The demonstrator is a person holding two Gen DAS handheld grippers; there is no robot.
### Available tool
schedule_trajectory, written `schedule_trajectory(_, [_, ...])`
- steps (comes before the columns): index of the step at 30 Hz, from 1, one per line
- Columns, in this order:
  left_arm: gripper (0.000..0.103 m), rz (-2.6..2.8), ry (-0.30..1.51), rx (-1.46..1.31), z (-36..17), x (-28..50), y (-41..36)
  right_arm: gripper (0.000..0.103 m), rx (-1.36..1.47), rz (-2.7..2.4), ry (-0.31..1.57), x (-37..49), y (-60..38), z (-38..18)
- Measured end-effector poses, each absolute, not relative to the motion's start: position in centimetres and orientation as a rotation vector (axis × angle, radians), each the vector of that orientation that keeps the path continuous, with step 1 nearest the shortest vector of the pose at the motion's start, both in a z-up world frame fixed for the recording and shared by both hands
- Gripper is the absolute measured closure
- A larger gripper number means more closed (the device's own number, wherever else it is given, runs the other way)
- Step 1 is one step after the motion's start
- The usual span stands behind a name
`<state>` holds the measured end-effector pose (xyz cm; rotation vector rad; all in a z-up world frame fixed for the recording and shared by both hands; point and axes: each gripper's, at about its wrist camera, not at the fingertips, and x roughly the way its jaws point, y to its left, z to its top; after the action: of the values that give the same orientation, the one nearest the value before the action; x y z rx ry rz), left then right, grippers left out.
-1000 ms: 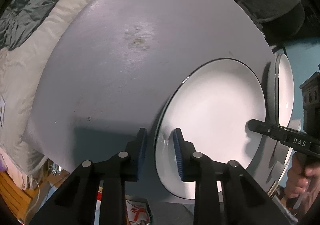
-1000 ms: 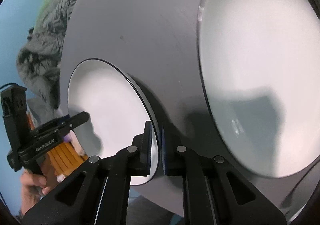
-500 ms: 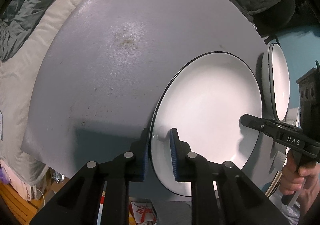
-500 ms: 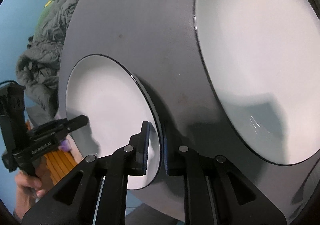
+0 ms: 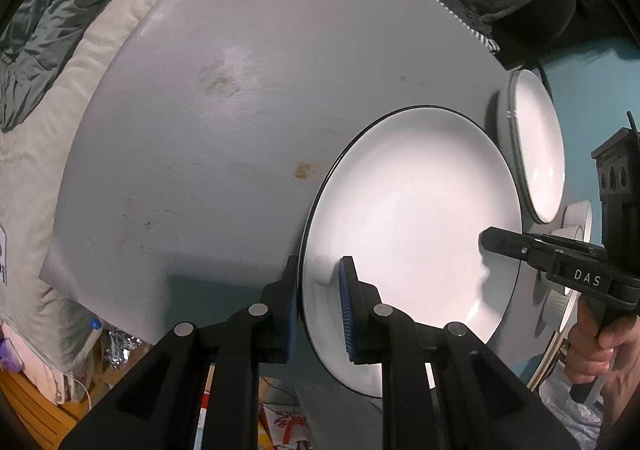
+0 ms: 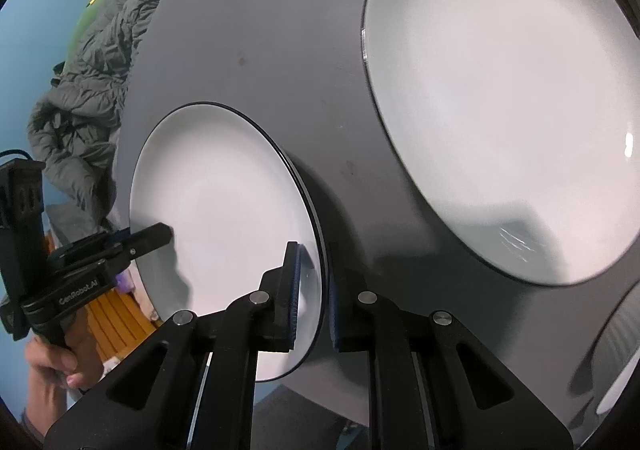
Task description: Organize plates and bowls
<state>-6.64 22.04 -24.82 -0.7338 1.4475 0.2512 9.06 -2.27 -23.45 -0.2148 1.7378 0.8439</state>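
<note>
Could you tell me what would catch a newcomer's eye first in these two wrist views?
First, the black-rimmed white plate at the near edge of the grey table, pinched on opposite rims by the left tongs and the right tongs. Next, a second white plate lying flat on the table, just beyond the held one on the right tongs' side. Rumpled grey bedding lies behind the table.

Black left gripper point(image 5: 318, 296), blue-padded jaws, silver screws.

Both wrist cams look steeply down, close-up, from opp. sides; shared: plate point(image 5: 412, 226) point(image 6: 224, 217), table point(image 5: 240, 129) point(image 6: 260, 29).
</note>
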Motion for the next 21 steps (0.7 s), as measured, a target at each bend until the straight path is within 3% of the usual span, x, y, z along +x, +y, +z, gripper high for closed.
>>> schedule_trajectory(21, [0.085,0.151,1.41,-0.635,-20.2,3.2,17.1,0.091,-0.141,0.763,1.653,15.0,-7.7,-18.6])
